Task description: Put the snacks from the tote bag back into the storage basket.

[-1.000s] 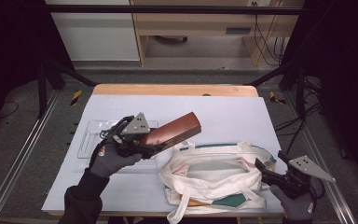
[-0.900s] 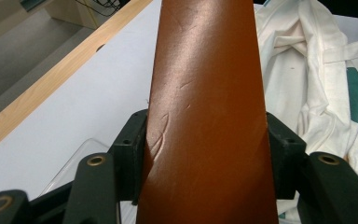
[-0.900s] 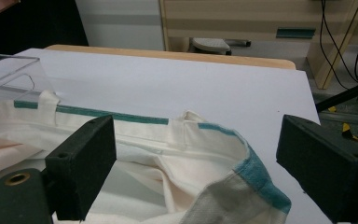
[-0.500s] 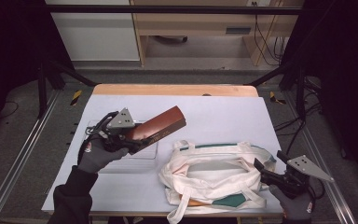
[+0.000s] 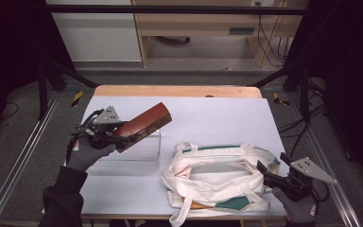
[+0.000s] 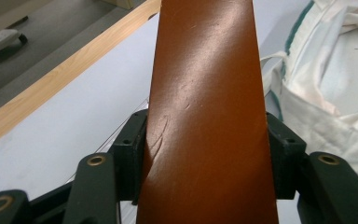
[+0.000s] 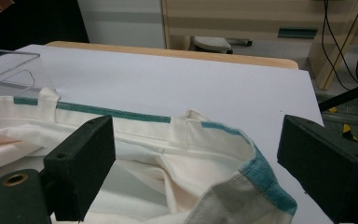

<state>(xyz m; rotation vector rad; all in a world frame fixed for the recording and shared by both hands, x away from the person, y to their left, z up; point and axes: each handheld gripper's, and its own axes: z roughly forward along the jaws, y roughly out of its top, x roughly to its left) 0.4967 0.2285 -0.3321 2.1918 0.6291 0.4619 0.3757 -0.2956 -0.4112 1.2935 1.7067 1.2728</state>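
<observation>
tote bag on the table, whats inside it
Through the open mouth of the tote bag only its pale crumpled lining shows. At the near edge an orange sliver and a green patch peek out beneath the fabric; what they belong to is covered.

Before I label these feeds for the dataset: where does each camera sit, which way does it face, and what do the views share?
High view: fixed above the person's side, looking forward and down on the table; gloved hands, left gripper, right gripper.
Left gripper view: rides the left gripper, looking along its jaws, clamped on the brown box.
Right gripper view: rides the right gripper, its jaws spread over the tote bag rim.
Shared: all three show the bag and white tabletop; the high and left gripper views show the box.
</observation>
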